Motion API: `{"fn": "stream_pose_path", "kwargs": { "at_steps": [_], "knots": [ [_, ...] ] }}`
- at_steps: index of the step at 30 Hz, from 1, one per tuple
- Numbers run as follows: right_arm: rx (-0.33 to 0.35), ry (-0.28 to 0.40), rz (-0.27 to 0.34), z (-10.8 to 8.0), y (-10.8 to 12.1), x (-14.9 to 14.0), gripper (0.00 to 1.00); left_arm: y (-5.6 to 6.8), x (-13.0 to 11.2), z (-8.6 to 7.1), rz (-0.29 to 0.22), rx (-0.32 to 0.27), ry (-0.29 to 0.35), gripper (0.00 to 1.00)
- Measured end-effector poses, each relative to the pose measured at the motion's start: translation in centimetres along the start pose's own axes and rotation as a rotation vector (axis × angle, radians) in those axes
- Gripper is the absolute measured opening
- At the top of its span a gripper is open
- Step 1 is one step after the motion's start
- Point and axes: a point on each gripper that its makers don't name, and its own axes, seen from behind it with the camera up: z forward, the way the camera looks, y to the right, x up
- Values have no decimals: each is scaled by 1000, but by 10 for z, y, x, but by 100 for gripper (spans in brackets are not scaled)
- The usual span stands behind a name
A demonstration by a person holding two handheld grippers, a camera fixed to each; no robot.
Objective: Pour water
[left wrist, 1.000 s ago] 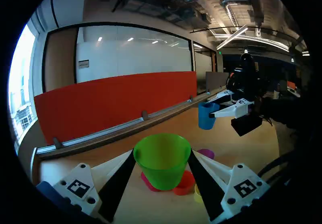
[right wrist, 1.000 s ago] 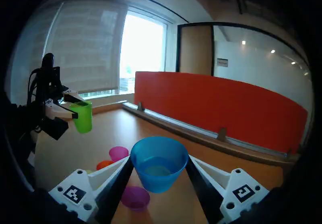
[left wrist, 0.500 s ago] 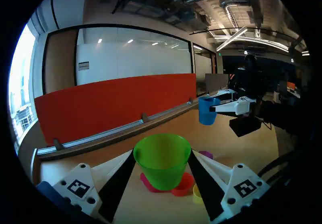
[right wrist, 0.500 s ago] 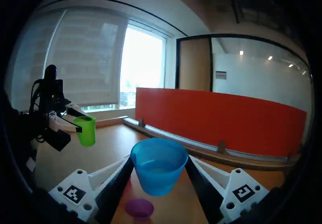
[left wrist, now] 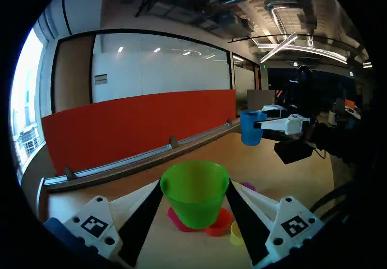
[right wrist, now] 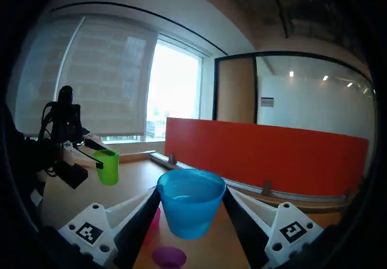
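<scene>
Left gripper (left wrist: pixel 194 186) was clamped on the green cup (left wrist: pixel 194 199), upright, held above the table (left wrist: pixel 295 172). Right gripper (right wrist: pixel 191 192) was clamped on the blue cup (right wrist: pixel 191 211), also in the air and roughly upright. Water (right wrist: pixel 187 197) sat in the blue cup, level hard to read. The two cups were well apart. Loose small cups (left wrist: pixel 220 220) lay on the table below the green one.

Likely step: bring the rims together before tipping.

Risks:
- Tipping early or with rims misaligned would dump water on the table and the small cups.
- Both cups looked smooth and tapered, pinched by the sides only, so a fast tilt could let the blue one rotate or slip.
- A quick move could slosh water over the rim.
</scene>
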Motion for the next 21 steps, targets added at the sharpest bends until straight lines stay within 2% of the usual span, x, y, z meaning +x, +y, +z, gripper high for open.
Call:
{"fn": "stream_pose_path", "kwargs": {
  "at_steps": [12,21],
  "knots": [
    [15,47,15,-1,-1,9,91,-2,-3,1,-7,4,2,89],
    [15,42,7,-1,-1,8,91,-2,-2,1,-9,4,7,89]
  ]
}}
